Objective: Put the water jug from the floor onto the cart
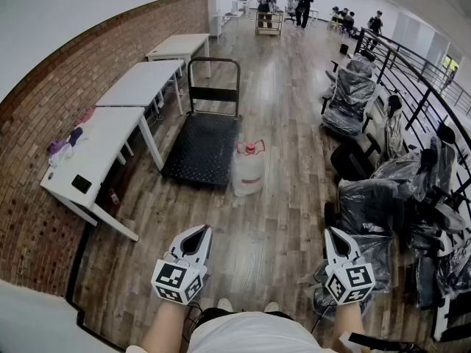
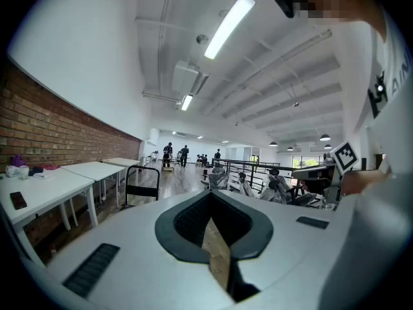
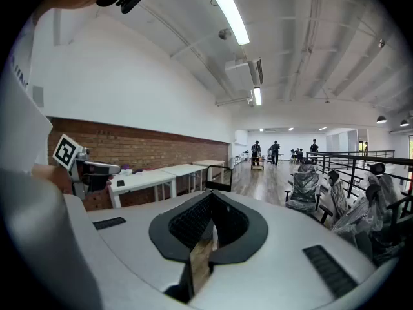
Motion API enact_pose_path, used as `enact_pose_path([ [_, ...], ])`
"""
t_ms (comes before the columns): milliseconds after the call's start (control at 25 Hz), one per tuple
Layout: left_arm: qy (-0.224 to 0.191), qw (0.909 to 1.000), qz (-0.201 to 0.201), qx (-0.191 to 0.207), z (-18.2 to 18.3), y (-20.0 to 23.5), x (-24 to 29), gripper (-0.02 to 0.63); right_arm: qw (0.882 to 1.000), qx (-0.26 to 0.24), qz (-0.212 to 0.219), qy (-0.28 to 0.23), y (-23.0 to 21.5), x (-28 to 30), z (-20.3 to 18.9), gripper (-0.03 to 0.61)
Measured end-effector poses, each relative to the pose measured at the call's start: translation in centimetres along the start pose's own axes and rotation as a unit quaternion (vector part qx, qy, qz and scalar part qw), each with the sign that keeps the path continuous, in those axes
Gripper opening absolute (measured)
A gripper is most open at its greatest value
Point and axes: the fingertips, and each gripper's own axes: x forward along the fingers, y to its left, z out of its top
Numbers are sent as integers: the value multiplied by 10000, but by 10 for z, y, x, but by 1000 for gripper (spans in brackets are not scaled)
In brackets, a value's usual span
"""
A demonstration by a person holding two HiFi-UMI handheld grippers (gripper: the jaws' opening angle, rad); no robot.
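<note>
fingers together; water jug upright, cap up.

Open office hall; white desks along brick wall; plastic-wrapped office chairs.

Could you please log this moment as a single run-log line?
phase: before pickup | water jug: on floor beside cart | left claw: shut, empty | right claw: shut, empty

People: were too small to tell apart.
Desk clutter: was too small to identify.
Water jug: contact with cart was unclear.
</note>
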Motion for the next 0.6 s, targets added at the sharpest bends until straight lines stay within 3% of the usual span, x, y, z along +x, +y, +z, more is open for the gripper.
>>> enact_pose_path([
  [360, 37, 9998, 27, 170, 0, 51, -7, 0, 10000, -79, -33, 22, 38, 34, 6, 3],
  [600, -3, 9999, 159, 63, 2, 85, -6, 0, 9999, -60, 35, 154, 56, 57, 0, 3],
])
